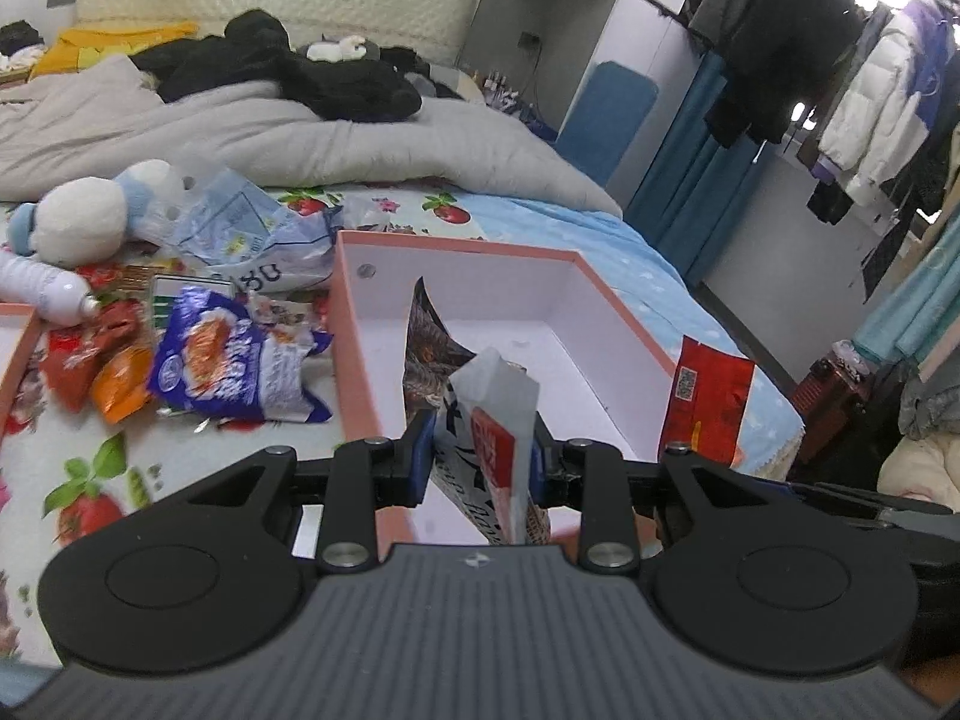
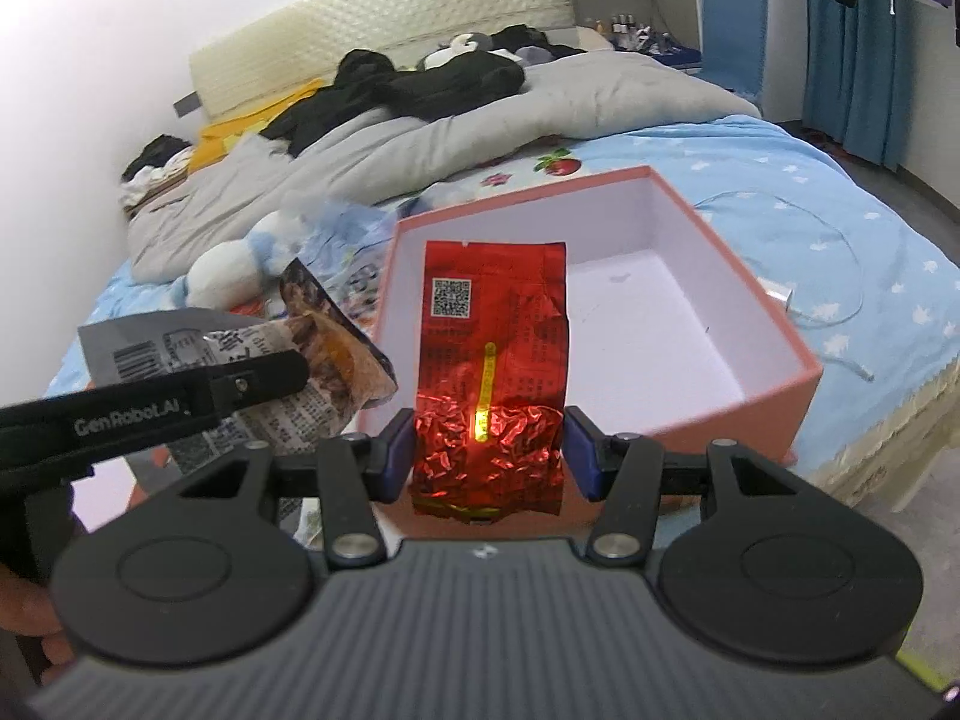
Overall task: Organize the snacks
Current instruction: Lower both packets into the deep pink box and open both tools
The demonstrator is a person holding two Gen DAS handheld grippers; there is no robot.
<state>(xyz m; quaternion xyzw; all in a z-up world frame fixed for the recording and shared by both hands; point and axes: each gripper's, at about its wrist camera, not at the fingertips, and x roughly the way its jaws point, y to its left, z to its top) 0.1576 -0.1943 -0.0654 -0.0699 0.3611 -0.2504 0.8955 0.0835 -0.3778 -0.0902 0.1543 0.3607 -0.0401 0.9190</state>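
Note:
My left gripper (image 1: 482, 450) is shut on a grey-and-white snack packet (image 1: 480, 390) with a red label and a dark picture, held upright over the near end of an open pink box (image 1: 480, 282) with a white inside. The same packet (image 2: 336, 360) shows in the right wrist view, left of the box (image 2: 540, 216). My right gripper (image 2: 489, 450) is shut on the crinkled lower part of a red foil packet (image 2: 495, 312), which stands upright just before the box's near wall. The red packet (image 1: 708, 402) sits at the box's right side in the left wrist view.
A heap of loose snack bags (image 1: 210, 354) lies on the fruit-print sheet left of the box, with a white bottle (image 1: 42, 288) and a plush toy (image 1: 78, 222). Another pink tray (image 1: 15, 342) pokes in at the left edge. A grey quilt (image 1: 270, 138) lies behind; a white cable (image 2: 780, 297) lies right of the box.

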